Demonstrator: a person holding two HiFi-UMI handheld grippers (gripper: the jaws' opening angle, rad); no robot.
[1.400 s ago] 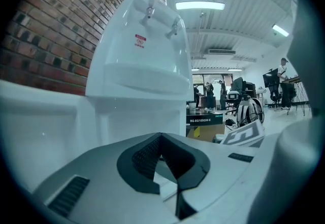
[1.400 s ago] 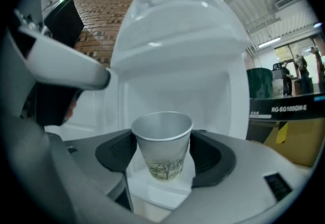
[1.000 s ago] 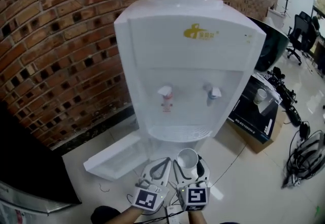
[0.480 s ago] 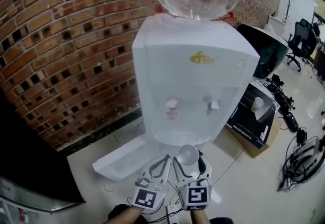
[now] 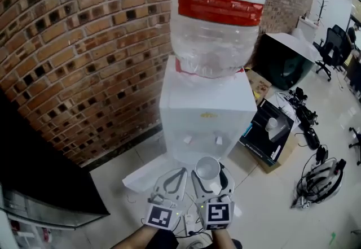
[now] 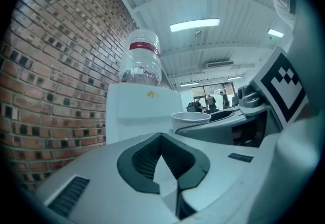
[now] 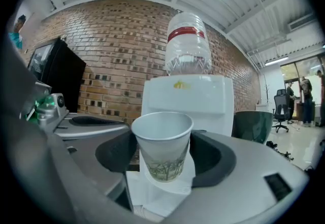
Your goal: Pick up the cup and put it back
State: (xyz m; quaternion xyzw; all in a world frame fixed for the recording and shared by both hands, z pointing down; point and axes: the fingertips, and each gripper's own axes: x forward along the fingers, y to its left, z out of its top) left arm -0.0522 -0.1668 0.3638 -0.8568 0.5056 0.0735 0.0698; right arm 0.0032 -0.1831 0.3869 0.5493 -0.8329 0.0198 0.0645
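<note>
**Paper cup held aloft before office water dispenser**

A white paper cup (image 7: pixel 162 147) with a green tree print near its base stands upright, mouth up, clamped between the dark pads of the right gripper (image 7: pixel 163 159), one jaw pressing on each side of its wall. The cup is off the floor, in front of the white floor-standing water dispenser (image 5: pixel 207 123) and apart from it.

Just beside it, the left gripper (image 6: pixel 163 169) holds nothing, its two jaws closed together with their tips meeting. Seen from the head camera, both tools sit side by side low in the frame, their marker cubes towards the person.

The dispenser carries an upturned clear plastic water bottle (image 5: pixel 217 16) with a red band. It stands against a curved brown brick wall (image 5: pixel 84 44). A white panel (image 5: pixel 141 173) lies on the pale floor at the dispenser's foot, a black printed carton (image 5: pixel 265 132) rests to its right, and a tangle of dark cables (image 5: pixel 318 177) lies further out.
</note>
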